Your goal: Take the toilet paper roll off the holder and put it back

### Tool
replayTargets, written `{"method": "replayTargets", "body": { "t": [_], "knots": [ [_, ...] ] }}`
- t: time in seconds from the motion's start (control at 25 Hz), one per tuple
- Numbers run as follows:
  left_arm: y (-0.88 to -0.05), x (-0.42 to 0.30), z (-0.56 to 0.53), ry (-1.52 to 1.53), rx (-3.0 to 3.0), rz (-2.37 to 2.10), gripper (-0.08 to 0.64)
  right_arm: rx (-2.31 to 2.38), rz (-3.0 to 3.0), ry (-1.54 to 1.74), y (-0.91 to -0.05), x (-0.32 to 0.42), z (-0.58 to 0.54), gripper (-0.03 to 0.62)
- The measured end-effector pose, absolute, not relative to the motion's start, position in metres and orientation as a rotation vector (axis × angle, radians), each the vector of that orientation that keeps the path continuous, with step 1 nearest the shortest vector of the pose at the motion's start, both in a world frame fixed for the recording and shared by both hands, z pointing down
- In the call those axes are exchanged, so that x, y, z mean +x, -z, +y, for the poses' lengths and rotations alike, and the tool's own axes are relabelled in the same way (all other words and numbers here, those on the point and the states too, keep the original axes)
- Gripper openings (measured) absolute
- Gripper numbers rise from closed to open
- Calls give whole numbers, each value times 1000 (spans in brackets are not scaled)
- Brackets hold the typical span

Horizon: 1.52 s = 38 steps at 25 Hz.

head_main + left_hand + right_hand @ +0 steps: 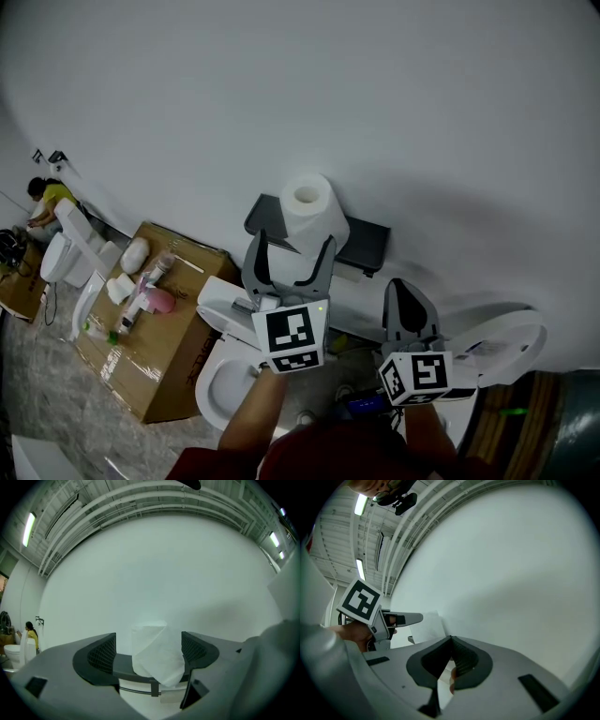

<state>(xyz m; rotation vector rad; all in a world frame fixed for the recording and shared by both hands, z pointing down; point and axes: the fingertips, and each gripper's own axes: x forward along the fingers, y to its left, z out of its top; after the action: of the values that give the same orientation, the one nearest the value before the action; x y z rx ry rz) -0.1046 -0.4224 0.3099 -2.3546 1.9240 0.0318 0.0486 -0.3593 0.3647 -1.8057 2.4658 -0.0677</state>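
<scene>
One white toilet paper roll (309, 216), upright on its end on top of the dark holder (367, 246), against the pale wall (394, 103) at the centre of the head view. Round, plump and clean, hollow core open at the top. Outer sheet loose, hanging in a slanted flap down the front and past the holder's front edge in the left gripper view.

Left tongs (293, 242) spread wide, one jaw on each side of the roll, a clear gap on the frame-left side, the flap close to the frame-right jaw; touching or not, cannot tell.

Right tongs (404, 286) pressed together with nothing between them, lower right of centre, just beside the holder's right end and apart from the roll.

Below, a white toilet (223, 367); at lower left a cardboard box (167, 361) with small items on top.
</scene>
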Motion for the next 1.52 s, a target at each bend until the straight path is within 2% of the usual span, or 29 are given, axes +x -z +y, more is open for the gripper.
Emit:
{"method": "replayTargets", "body": {
  "t": [0.52,1.28,1.36,1.44,1.48,1.52],
  "knots": [
    [-373,-122,-378,76,-2404,2025,439,-1807,2474,69,-367,43,-352,17],
    [-382,-116,-367,108,-2447,1995,426,-1806,2468,89,-368,41,-350,17],
    [-378,-117,-366,90,-2432,1998,382,-1806,2467,88,-368,41,-350,17],
    [-373,-119,-364,66,-2406,2010,226,-1804,2468,88,-368,41,-350,17],
    [-371,-119,-363,57,-2399,2011,173,-1802,2469,88,-368,41,-350,17],
    [-370,-119,-363,49,-2399,2009,153,-1800,2471,89,-368,41,-350,17]
  ]
}}
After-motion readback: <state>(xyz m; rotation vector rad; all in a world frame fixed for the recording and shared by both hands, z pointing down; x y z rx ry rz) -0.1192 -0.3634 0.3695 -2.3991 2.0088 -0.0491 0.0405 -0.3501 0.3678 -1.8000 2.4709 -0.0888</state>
